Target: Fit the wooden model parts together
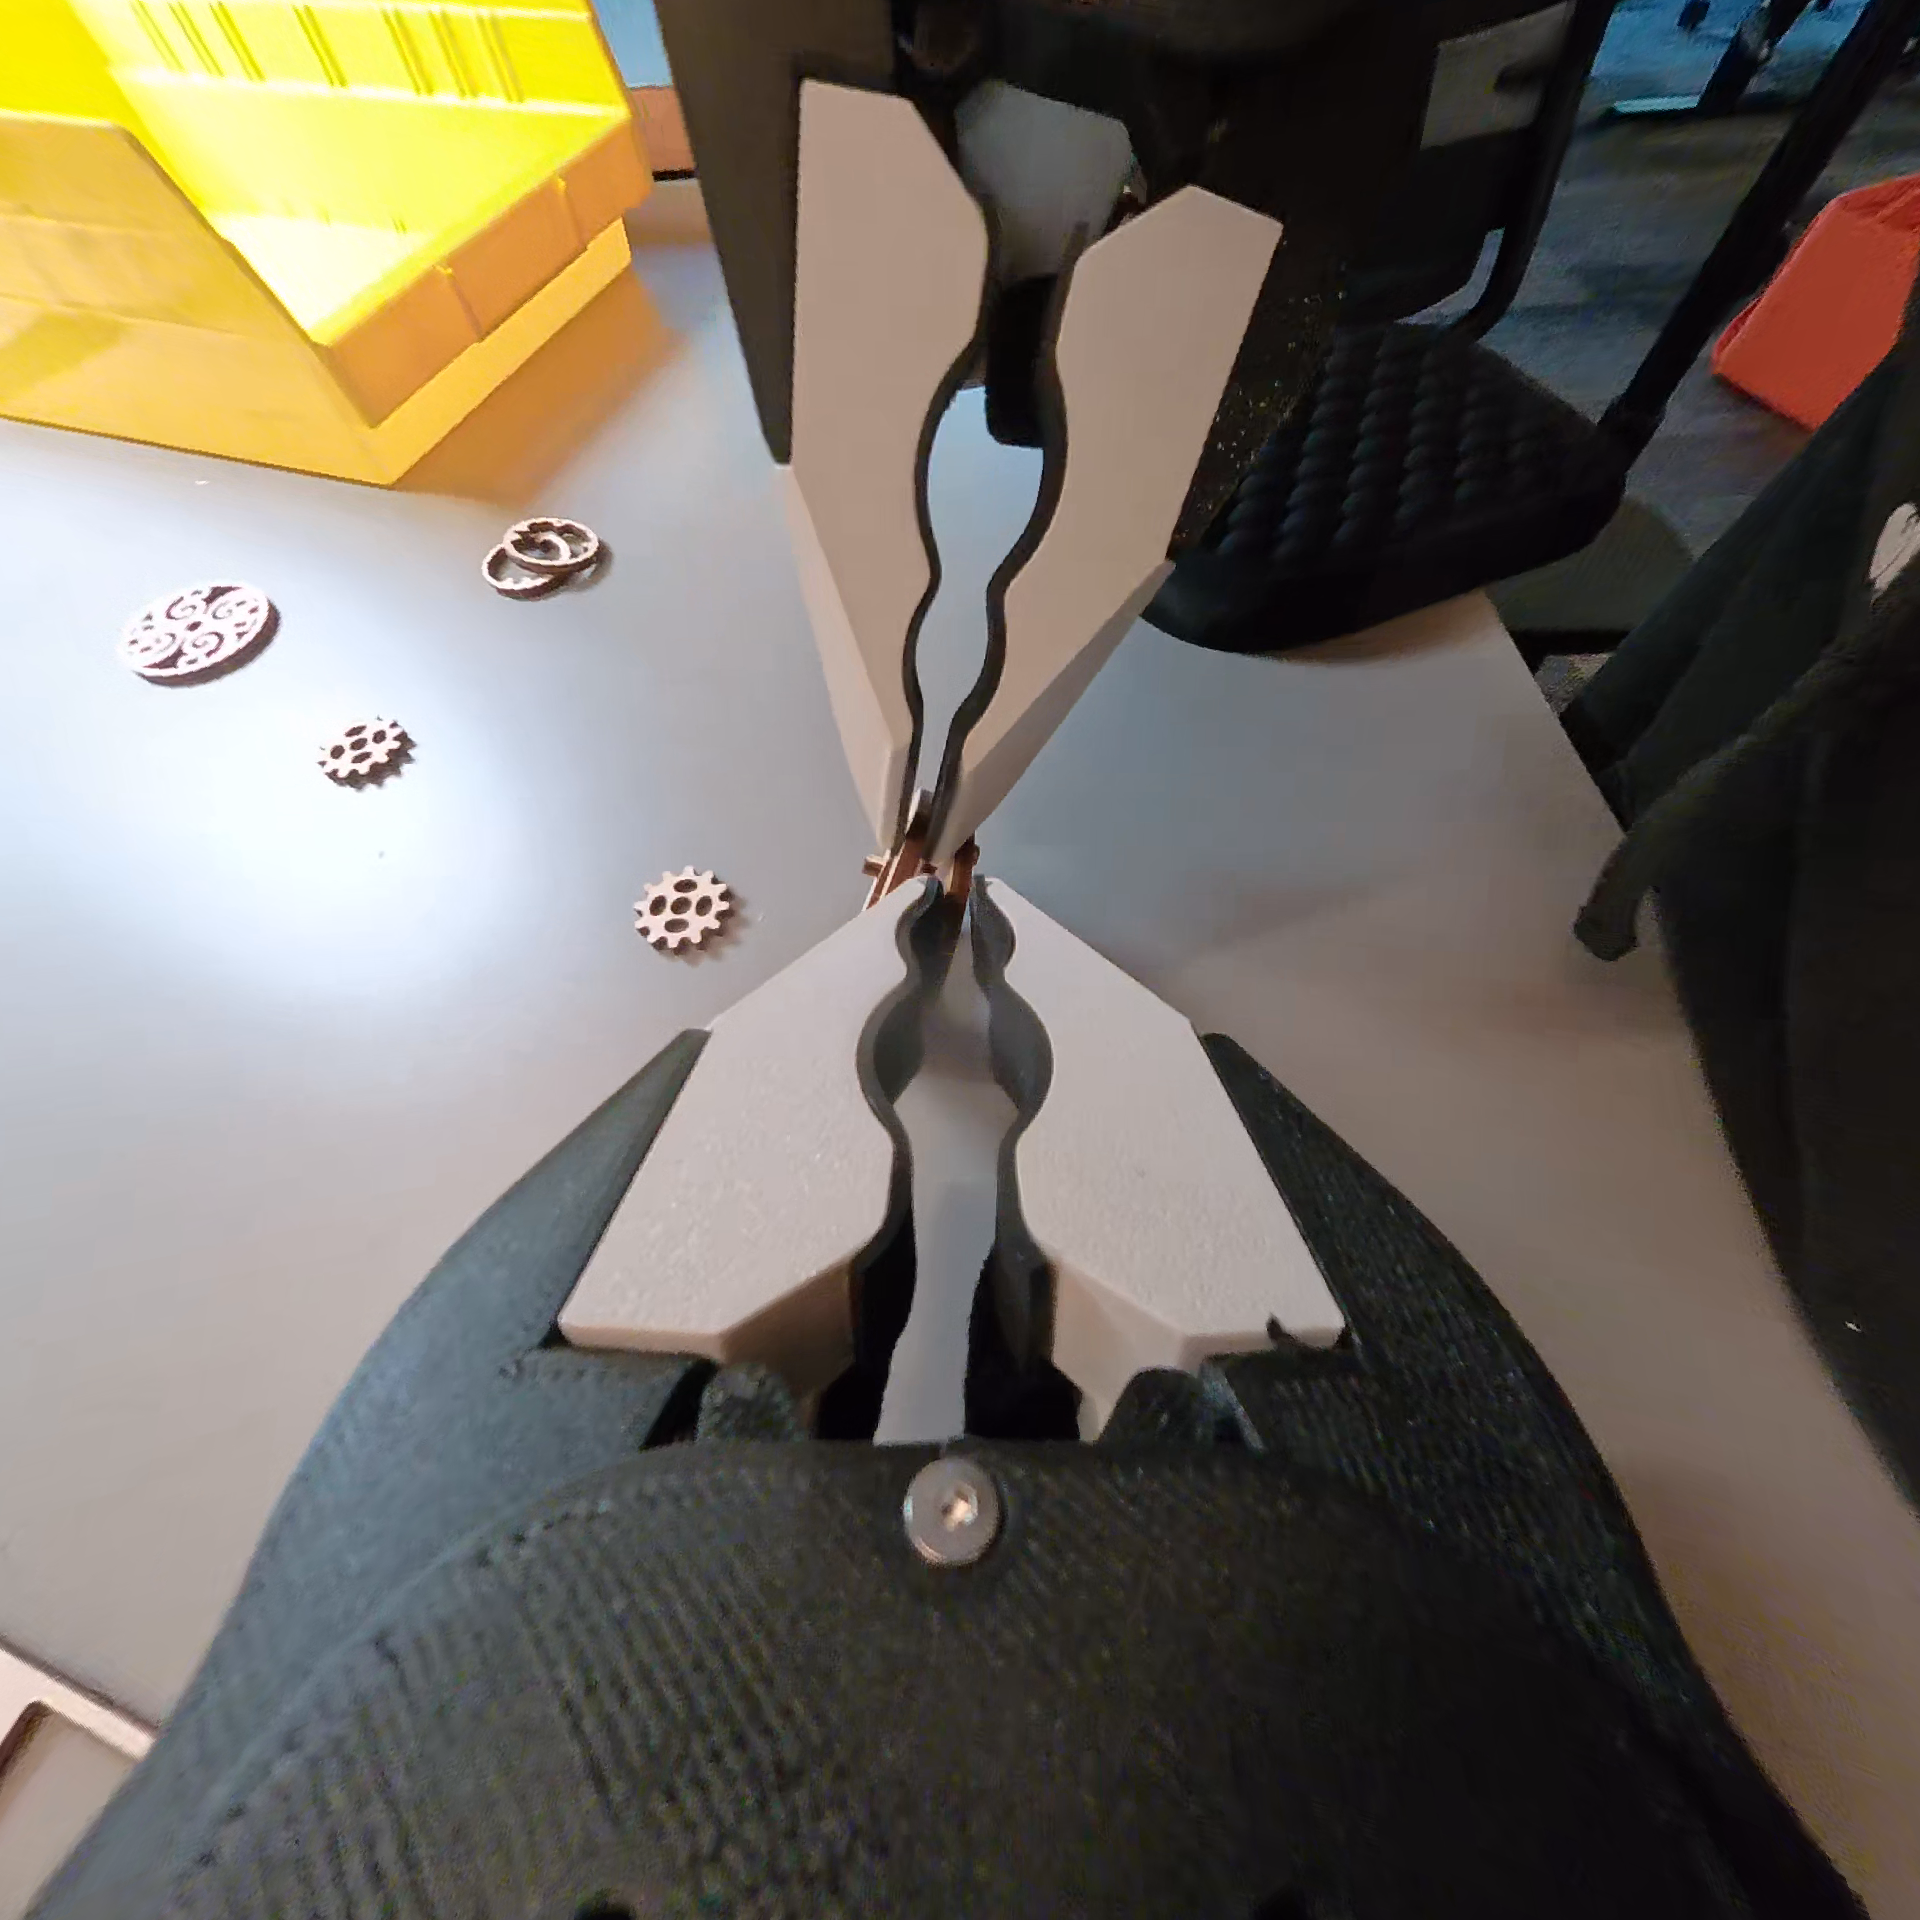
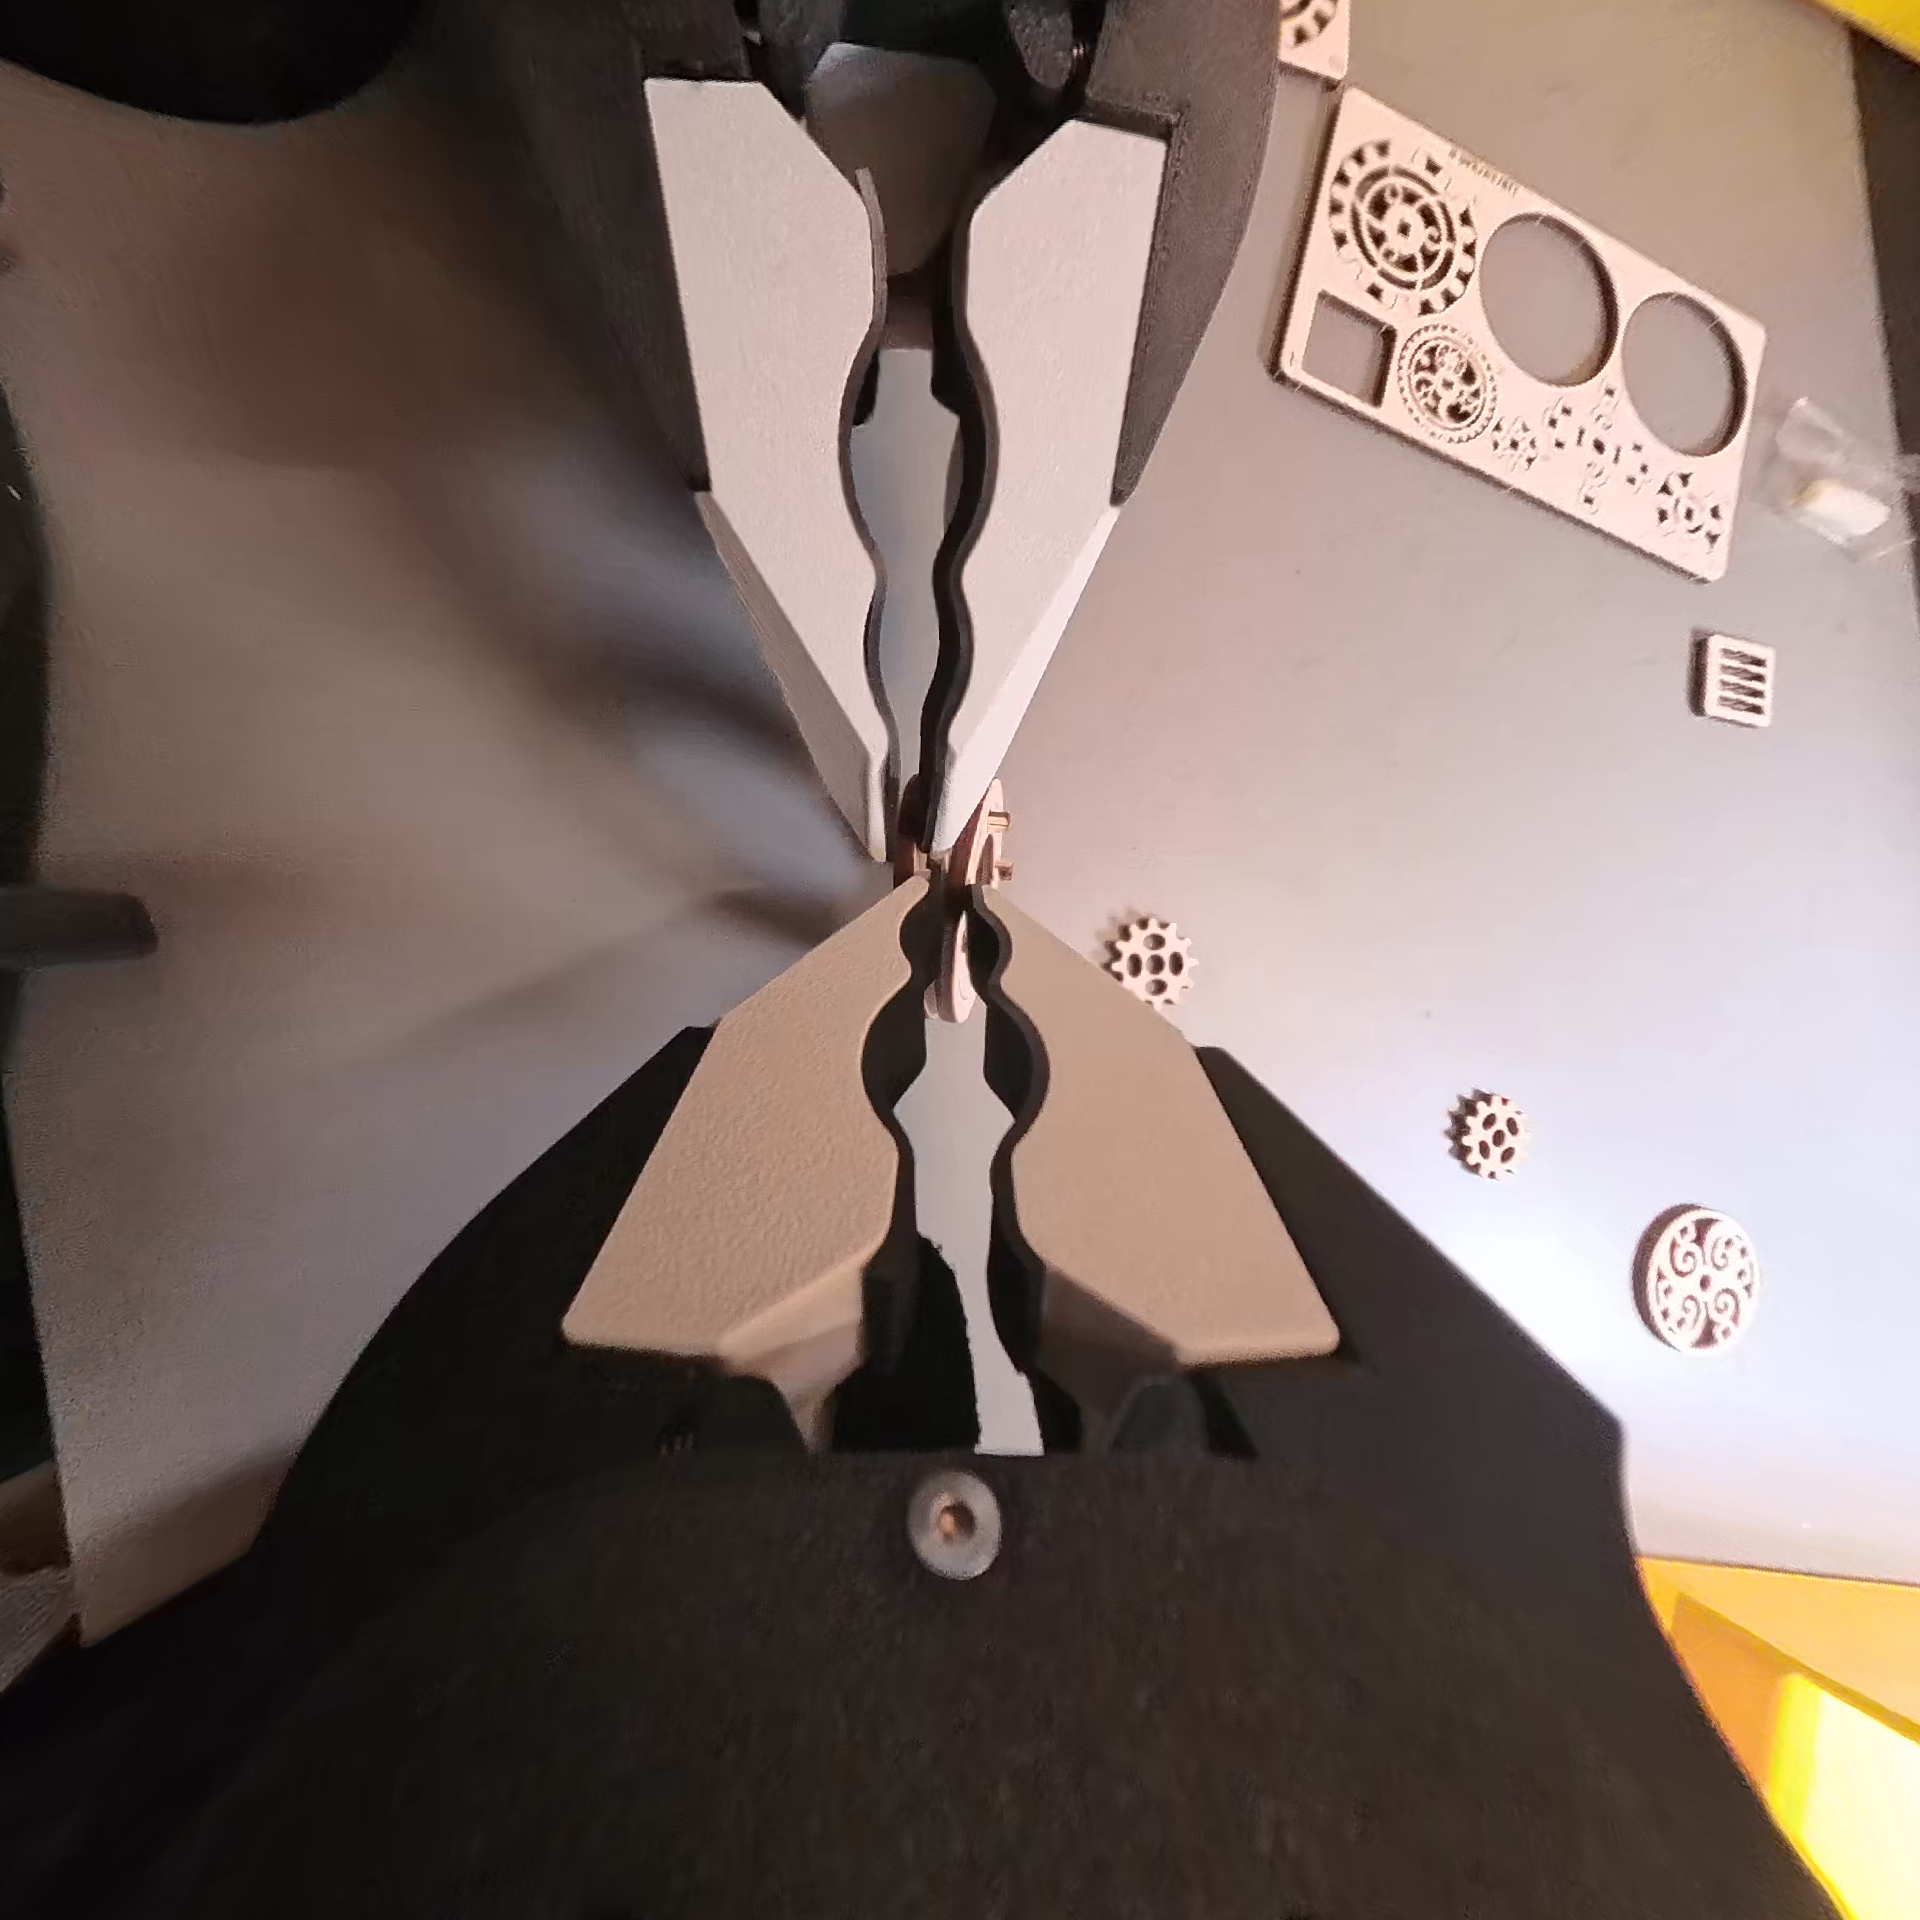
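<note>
at frame centre the left tongs (image 1: 951, 899) and right tongs (image 2: 940, 914) meet tip to tip above the grey desk (image 1: 312, 1039), each clenched on a small wooden model part: the left on a thin wooden piece (image 1: 961, 868), the right on a wooden disc (image 2: 951, 977). the two parts touch between the tips. two small gears (image 1: 683, 911) (image 1: 365, 751), a scrollwork disc (image 1: 200, 633) and rings (image 1: 542, 557) lie at left beside yellow bins (image 1: 312, 208); the punched wooden sheet (image 2: 1507, 312) sits upper right in the right wrist view.

A round wooden disc (image 2: 958, 961) is pinched on edge at the tips of the right gripper (image 2: 951, 914). It's met tip to tip by the left gripper (image 2: 916, 821), clamped on another small wooden piece (image 2: 912, 836).
</note>
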Available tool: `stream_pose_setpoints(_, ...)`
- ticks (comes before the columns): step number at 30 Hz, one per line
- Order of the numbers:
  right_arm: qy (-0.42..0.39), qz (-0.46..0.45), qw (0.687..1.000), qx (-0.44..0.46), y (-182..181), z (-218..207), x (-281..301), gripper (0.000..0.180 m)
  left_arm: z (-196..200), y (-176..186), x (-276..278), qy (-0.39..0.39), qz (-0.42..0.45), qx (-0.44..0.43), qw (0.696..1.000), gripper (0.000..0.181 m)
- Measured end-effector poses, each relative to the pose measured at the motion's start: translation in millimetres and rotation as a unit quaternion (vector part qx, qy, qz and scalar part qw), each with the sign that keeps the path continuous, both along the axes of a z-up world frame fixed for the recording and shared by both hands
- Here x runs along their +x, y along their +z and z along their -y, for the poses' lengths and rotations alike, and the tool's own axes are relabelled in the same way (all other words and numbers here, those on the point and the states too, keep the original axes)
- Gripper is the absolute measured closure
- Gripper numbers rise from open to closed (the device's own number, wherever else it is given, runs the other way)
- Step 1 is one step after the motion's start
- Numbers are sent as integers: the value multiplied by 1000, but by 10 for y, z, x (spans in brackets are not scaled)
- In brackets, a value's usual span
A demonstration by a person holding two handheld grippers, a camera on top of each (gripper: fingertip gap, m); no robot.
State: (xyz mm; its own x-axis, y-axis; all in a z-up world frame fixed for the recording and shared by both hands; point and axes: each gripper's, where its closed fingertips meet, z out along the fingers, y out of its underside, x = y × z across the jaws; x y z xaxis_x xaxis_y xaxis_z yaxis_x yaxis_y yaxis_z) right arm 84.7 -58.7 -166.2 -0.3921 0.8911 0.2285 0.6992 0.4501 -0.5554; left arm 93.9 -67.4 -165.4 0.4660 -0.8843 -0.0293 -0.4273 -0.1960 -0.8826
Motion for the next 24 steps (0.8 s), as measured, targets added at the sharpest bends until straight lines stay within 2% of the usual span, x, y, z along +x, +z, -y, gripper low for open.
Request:
stream_pose_setpoints(1,1,-8,1000,4,1,2,0,178,3,-1,-2,0,0,-1,1000,178)
stream_pose_setpoints(5,17,5,997,77,-150,-77,66,175,-5,-127,-49,4,-44,2,999,171)
stream_pose_setpoints(7,8,-39,997,61,-73,-59,6,177,-13,-128,-36,5,-41,6,999,172)
stream_pose_setpoints(13,-1,-45,998,48,-57,-134,-16,177,-99,-133,-128,29,-30,-1,999,174)
stream_pose_setpoints(18,-4,-56,997,55,-32,-168,-34,178,-139,-84,-138,39,-33,27,998,174)
stream_pose_setpoints(21,-23,-65,997,26,-3,-158,-46,178,-135,-39,-124,38,-30,43,998,174)
stream_pose_setpoints(24,-77,-69,992,-68,36,-157,-68,179,-150,-20,-124,42,-39,59,997,172)
